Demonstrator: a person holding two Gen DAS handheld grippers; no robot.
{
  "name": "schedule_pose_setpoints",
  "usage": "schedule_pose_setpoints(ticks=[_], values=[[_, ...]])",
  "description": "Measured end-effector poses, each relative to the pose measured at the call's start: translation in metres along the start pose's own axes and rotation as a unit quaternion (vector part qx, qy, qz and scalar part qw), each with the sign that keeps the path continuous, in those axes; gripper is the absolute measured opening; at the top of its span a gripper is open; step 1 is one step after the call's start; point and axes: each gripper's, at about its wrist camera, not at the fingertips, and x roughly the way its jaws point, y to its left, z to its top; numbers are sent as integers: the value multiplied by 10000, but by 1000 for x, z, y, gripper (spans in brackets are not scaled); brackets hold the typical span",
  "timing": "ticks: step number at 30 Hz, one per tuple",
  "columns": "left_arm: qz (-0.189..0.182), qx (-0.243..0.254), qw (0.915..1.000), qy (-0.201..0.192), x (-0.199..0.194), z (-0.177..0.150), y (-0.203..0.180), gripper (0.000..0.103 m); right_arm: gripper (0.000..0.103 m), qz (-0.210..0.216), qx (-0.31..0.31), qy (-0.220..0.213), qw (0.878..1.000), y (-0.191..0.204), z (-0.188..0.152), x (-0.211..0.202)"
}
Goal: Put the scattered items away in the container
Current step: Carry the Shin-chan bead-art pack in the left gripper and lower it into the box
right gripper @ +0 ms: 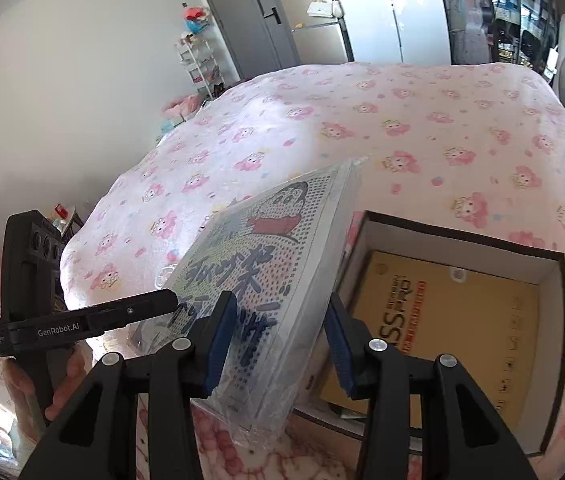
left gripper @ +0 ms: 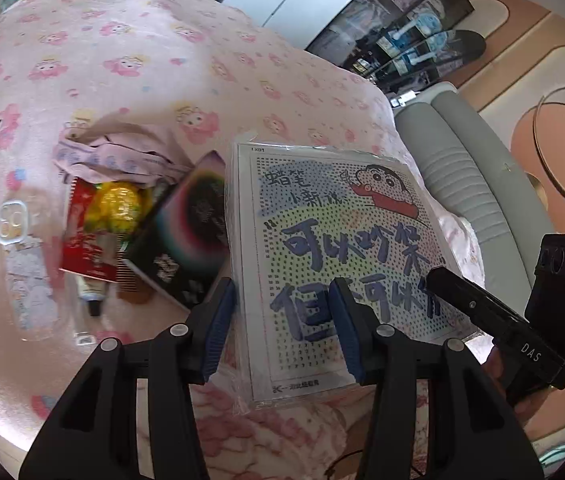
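A flat cartoon picture board in clear wrap (left gripper: 334, 248) lies on the pink bed; in the right wrist view the board (right gripper: 266, 264) is tilted up, leaning at the left rim of an open cardboard box (right gripper: 554, 304). My left gripper (left gripper: 282, 320) is open, its blue pads over the board's near part. My right gripper (right gripper: 278, 332) is open around the board's lower edge. A pile of scattered items lies left of the board: a dark book (left gripper: 190, 236), a red notebook (left gripper: 82, 236), a yellow ball (left gripper: 118, 200), a comb (left gripper: 130, 280) and a tube (left gripper: 90, 296).
A clear phone case (left gripper: 12, 222) lies far left on the bedspread. A pink cloth (left gripper: 118, 152) sits behind the pile. A yellow box (right gripper: 454, 320) lies inside the cardboard box. A grey chair (left gripper: 462, 184) stands beside the bed.
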Motion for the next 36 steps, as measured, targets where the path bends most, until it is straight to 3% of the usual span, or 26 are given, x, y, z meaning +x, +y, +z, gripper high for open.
schedule_pose_setpoints(ticks=[9, 16, 30, 36], values=[[-63, 196, 9964, 818, 100, -16, -88, 49, 40, -419, 300, -158, 9985, -111, -30, -40], [136, 433, 9904, 1306, 154, -28, -111, 49, 42, -523, 645, -99, 9965, -176, -51, -28], [840, 568, 9794, 1748, 201, -32, -103, 49, 42, -463, 1054, 383, 9926, -215, -74, 14], [1259, 698, 9705, 1933, 216, -48, -100, 48, 42, -733, 908, 629, 9912, -211, -81, 26]])
